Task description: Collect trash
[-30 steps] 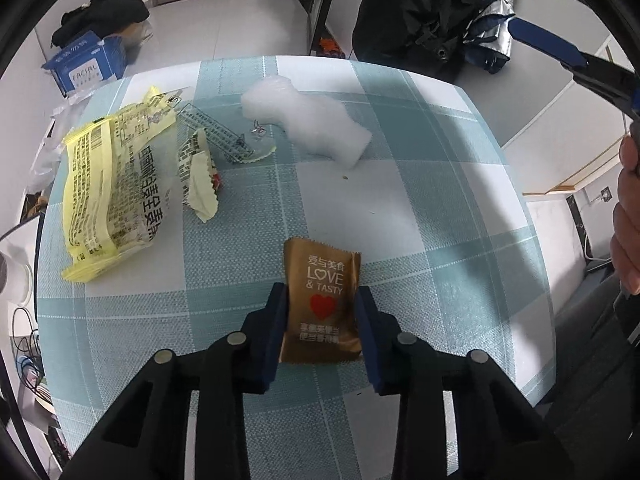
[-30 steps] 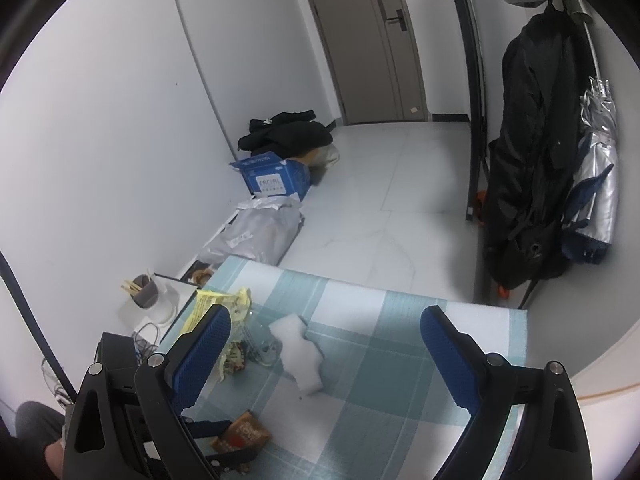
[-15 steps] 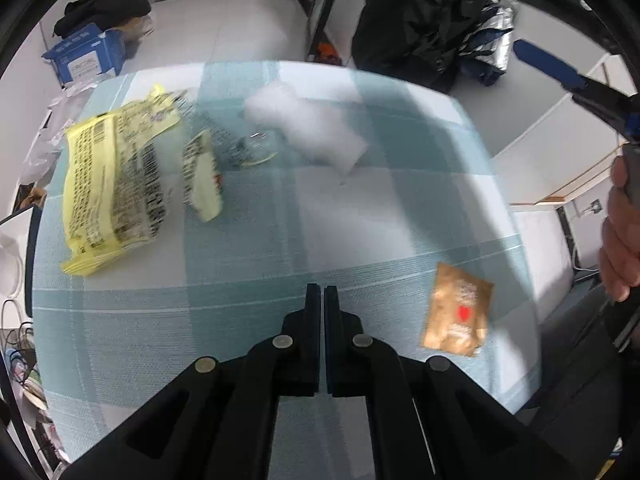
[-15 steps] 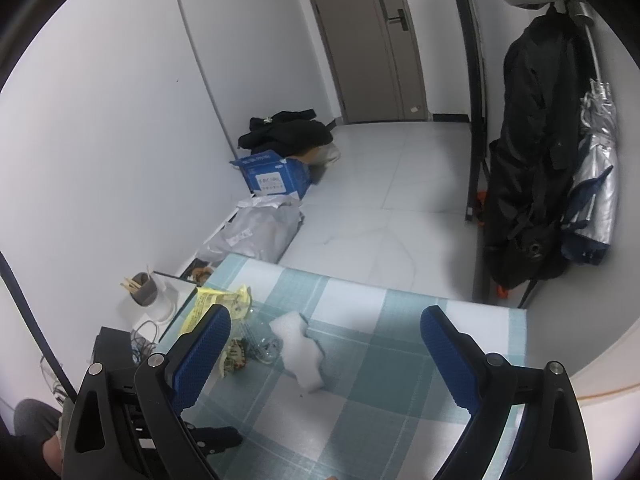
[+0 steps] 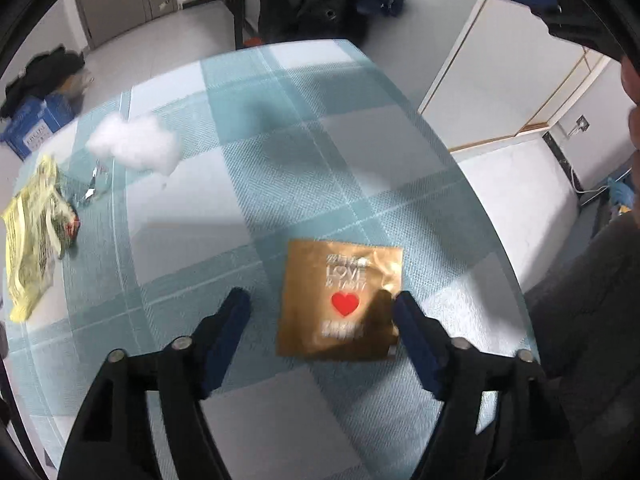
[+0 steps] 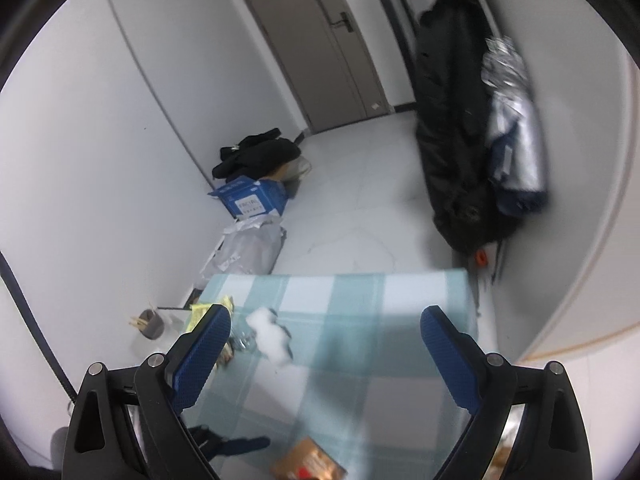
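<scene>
- My left gripper (image 5: 320, 300) has just been opening; its fingers stand spread, astride the gold packet (image 5: 340, 300), not pinching it.
- The packet lies flat on the counter (image 5: 280, 160), near its edge.
- I should centre, lower, then close across the packet.
- My right gripper (image 6: 326, 334) is spread, empty.

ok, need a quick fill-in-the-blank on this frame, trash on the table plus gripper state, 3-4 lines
1. The heart printed on the gold packet is ____.
2. The left gripper is ____, with the gold packet lying flat between its fingers.
3. The long crumpled wrapper at the table's far left edge is ____ in colour.
4. The white foam piece lies on a ____ tablecloth.

Missing words: red; open; yellow; checked
</scene>
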`<state>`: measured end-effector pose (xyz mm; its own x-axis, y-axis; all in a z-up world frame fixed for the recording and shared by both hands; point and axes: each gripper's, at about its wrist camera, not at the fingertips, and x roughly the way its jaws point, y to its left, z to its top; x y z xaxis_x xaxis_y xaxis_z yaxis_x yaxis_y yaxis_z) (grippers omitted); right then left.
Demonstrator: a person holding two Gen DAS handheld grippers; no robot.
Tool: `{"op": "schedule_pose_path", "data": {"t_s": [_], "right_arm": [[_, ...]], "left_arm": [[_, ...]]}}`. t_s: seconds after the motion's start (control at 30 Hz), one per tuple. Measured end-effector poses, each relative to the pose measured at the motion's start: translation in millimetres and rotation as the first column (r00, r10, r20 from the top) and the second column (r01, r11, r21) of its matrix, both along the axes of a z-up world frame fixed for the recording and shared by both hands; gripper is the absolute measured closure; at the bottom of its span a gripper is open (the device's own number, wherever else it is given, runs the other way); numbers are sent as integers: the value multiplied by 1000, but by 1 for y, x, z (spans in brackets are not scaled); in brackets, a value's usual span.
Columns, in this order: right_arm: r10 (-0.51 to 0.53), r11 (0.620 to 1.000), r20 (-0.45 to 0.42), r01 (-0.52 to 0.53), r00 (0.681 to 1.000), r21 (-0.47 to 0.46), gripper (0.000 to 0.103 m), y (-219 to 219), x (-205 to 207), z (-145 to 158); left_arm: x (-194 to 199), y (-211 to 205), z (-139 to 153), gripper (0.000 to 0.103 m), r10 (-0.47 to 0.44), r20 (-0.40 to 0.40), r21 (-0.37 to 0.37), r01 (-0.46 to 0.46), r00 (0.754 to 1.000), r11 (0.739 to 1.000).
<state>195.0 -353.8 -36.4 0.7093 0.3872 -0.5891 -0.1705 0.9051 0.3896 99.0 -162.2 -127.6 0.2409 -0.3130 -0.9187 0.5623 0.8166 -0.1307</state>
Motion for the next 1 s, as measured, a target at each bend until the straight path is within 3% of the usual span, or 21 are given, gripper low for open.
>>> {"op": "schedule_pose_path", "data": {"t_s": [0.2, 0.33, 0.4, 0.53, 0.8, 1.0], "right_arm": [[-30, 999, -58, 30, 998, 13, 6, -25, -18, -10], [-33, 999, -59, 34, 998, 10, 6, -33, -28, -11], [-29, 999, -50, 29, 998, 12, 6, -36, -33, -10], [-24, 1000, -44, 24, 999, 19, 6, -39, -41, -9], [-28, 998, -37, 30, 999, 50, 6, -43, -48, -6], [-24, 998, -44, 27, 999, 59, 6, -39, -50, -7]], "left_arm": [[-7, -19, -5, 20, -31, 46, 92, 27, 998, 995], [-1, -18, -6, 23, 3, 3, 104, -3, 1000, 995], [3, -18, -5, 31, 24, -4, 107, -23, 1000, 994], [4, -14, -3, 58, 75, -5, 98, -74, 997, 992], [11, 3, -3, 69, 180, -51, 29, -179, 982, 983], [13, 22, -1, 84, 237, -74, 6, -237, 969, 972]]}}
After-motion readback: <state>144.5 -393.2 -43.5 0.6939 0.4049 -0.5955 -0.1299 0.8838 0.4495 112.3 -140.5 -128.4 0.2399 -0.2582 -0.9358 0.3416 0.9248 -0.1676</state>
